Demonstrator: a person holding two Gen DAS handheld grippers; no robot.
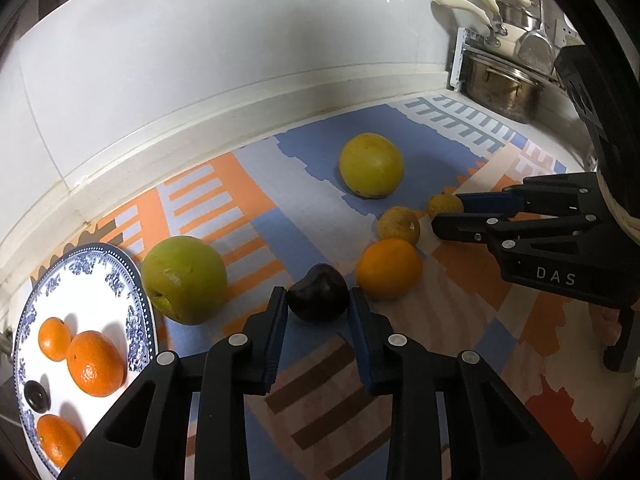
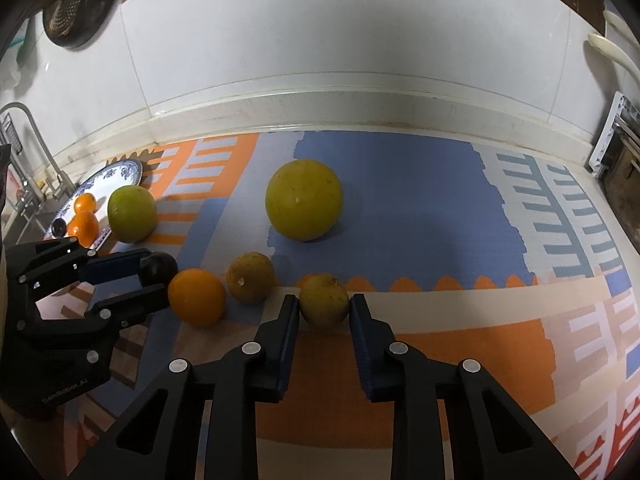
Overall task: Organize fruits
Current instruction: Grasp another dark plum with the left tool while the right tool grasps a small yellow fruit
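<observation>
- Left wrist view: the left gripper (image 1: 319, 300) is held apart, the dark plum (image 1: 318, 297) between its fingers, not yet clamped, for carrying to the plate (image 1: 138, 280).
- The right gripper (image 2: 324, 305) likewise brackets the small yellow fruit (image 2: 324, 299), fingers apart, on the surface (image 2: 460, 352).

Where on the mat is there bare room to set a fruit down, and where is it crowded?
Free: the blue patch right of the yellow fruit, toward the rack, and the orange area right of the right claw. Crowded: the row from plum to orange, and the plate.
</observation>
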